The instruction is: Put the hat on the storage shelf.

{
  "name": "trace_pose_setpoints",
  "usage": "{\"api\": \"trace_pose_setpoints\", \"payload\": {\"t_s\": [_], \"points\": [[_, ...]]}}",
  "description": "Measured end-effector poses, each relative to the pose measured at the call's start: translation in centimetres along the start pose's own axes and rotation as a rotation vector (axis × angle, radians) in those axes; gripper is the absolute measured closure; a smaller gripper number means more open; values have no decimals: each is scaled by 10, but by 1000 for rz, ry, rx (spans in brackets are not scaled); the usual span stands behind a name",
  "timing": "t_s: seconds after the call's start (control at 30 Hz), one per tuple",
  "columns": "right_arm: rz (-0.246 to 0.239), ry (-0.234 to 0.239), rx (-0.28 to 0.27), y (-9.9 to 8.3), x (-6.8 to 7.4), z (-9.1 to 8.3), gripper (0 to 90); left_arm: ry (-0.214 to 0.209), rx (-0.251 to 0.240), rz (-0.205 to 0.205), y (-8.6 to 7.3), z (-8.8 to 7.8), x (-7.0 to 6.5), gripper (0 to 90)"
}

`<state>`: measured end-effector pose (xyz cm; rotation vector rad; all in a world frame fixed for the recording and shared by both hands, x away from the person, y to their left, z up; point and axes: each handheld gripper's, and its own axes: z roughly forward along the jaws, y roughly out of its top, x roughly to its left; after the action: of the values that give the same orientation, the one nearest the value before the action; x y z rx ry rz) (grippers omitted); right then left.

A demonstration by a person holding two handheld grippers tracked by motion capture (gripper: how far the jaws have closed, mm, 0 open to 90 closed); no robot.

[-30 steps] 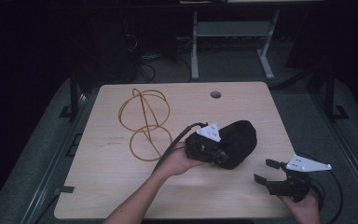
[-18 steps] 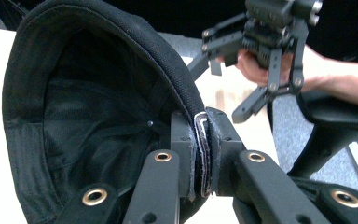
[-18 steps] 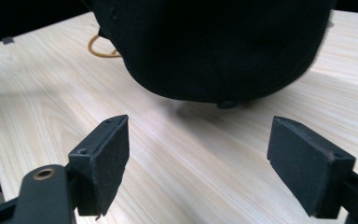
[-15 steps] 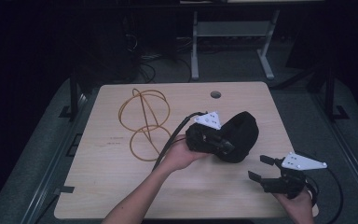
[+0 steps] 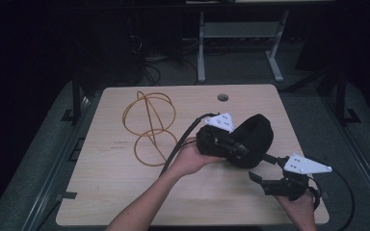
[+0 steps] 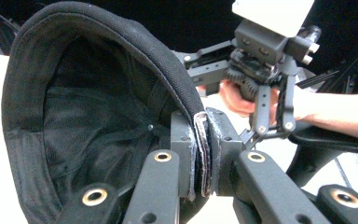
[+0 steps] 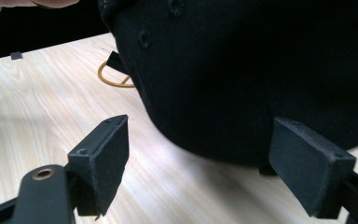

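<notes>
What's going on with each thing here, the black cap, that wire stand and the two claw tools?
Black cap: lifted off the table, pinched by its edge, hollow inside showing in the left gripper view.
Left gripper: shut on the cap's edge.
Right gripper: open, jaws apart, just beside the cap.
Wire stand: lying on the table, untouched.

Your left claw (image 5: pixel 231 147) held the cap (image 5: pixel 256 139) above the surface (image 5: pixel 101 192), its rim between the jaws. The wire hoops (image 5: pixel 149 127) lay left of it. Your right claw (image 5: pixel 262 168) sat just below-right of the cap.
</notes>
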<state>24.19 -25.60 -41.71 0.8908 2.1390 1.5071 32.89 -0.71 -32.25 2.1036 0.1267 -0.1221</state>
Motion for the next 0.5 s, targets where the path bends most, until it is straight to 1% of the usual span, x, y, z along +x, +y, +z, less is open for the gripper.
{"api": "trace_pose_setpoints", "payload": {"t_s": [0.1,0.17,0.2,0.27,0.3,0.4,0.5], "points": [[-17,-18,-1,2,1,3,225,-10,-2,7,3,2,-3,823],[-32,-32,-3,2,1,5,270,-16,-2,14,6,3,-5,823],[-47,-39,-6,2,1,5,305,-21,-6,13,7,3,-5,823],[-60,-45,-18,2,2,4,385,-30,-11,11,9,3,-6,823],[-63,-42,-26,3,2,3,430,-32,-10,17,10,3,-7,823],[-70,-34,-45,3,0,2,562,-34,-11,16,11,3,-7,824],[-76,-25,-59,4,0,1,713,-36,-6,19,11,3,-7,824]]}}
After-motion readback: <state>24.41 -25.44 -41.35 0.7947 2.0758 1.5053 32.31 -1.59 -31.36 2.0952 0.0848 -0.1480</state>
